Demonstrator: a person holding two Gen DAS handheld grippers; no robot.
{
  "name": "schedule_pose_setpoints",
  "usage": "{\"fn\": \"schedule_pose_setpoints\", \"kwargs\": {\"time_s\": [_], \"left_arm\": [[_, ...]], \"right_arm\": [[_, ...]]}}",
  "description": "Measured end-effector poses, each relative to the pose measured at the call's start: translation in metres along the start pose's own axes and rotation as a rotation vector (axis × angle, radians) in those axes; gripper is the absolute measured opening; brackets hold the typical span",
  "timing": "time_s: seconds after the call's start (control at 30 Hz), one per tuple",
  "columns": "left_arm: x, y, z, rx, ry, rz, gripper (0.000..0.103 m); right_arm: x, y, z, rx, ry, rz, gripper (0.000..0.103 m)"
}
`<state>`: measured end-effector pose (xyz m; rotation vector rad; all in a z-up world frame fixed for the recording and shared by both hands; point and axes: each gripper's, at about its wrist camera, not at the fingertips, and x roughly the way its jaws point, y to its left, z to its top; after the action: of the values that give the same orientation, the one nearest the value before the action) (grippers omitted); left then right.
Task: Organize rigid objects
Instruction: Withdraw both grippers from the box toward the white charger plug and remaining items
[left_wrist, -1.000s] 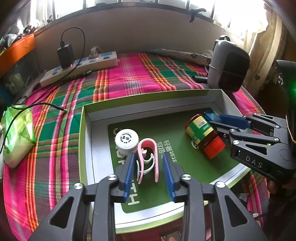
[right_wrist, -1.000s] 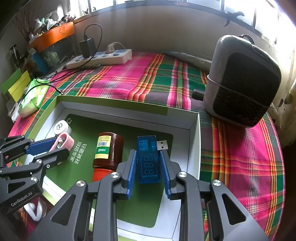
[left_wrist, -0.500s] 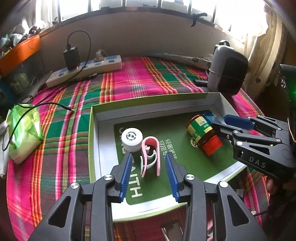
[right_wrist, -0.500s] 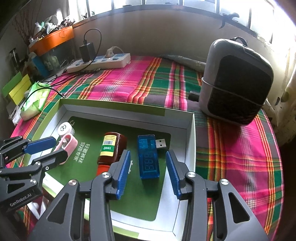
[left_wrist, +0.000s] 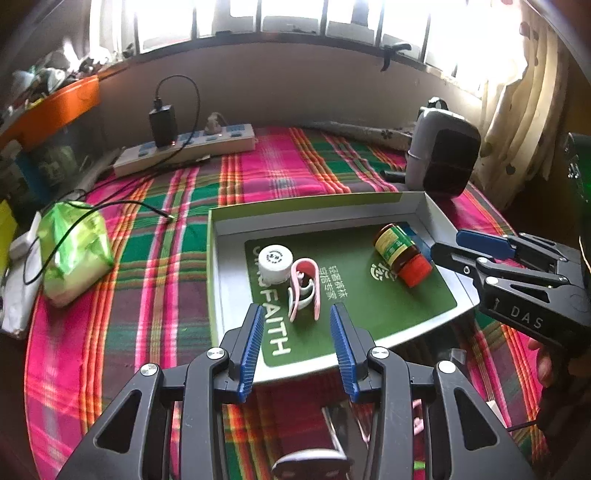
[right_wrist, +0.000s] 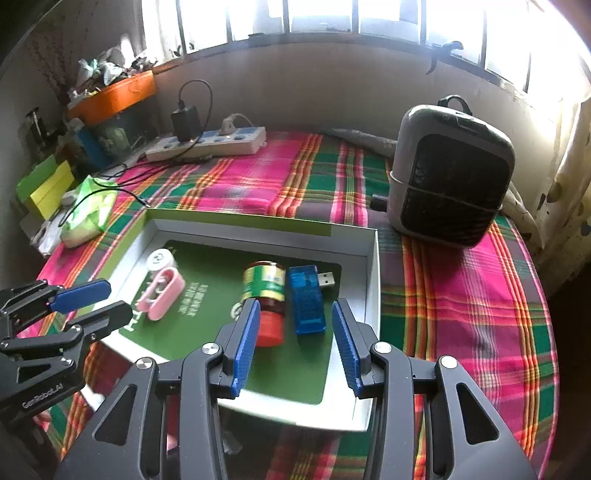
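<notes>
Fingers of the left gripper (left_wrist: 297, 326) stand wide apart and hold nothing, poised above the near edge of the tray (left_wrist: 413, 207) and aimed at the pink clip (left_wrist: 304, 290), which lies near the tray's middle-left part, just ahead of the tips. Touching or just beside the clip, toward the far left corner, lies a white capped bottle (left_wrist: 275, 264). The clip looks like light, stiff plastic with a sprung curve; closing across its two long flat sides should hold it without slipping.

Equally spread and empty, the right gripper (right_wrist: 293, 326) hovers over the near right part of the tray, tilted down. Between and just beyond its tips lie the jar (right_wrist: 266, 291), on its side with its red lid toward the near edge, and the blue USB meter (right_wrist: 306, 300), right beside the jar, with its metal plug pointing at the right wall. The jar is likely glass: heavier, smooth, apt to roll, best taken across the labelled body. The meter seems light and rigid; its flat long sides offer a sure hold.
</notes>
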<state>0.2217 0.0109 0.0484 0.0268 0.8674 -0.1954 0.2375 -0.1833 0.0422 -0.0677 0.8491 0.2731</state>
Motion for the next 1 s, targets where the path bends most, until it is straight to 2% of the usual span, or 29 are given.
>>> {"fn": "schedule_pose_setpoints", "kwargs": {"time_s": [0.3, 0.4, 0.53, 1.0], "left_arm": [[-0.03, 0.018, -0.02, -0.047, -0.046, -0.009, 0.037], [-0.036, 0.026, -0.031, -0.073, -0.043, -0.017, 0.037], [-0.042, 0.032, -0.043, -0.093, -0.042, -0.044, 0.043], [-0.059, 0.043, -0.081, -0.142, -0.039, -0.106, 0.043]], "right_arm": [[-0.027, 0.01, -0.02, 0.003, -0.018, 0.006, 0.042], [-0.038, 0.013, -0.033, 0.008, -0.027, 0.008, 0.043], [-0.05, 0.017, -0.051, 0.033, -0.03, 0.018, 0.05], [-0.073, 0.02, -0.102, 0.09, -0.025, 0.008, 0.051]]}}
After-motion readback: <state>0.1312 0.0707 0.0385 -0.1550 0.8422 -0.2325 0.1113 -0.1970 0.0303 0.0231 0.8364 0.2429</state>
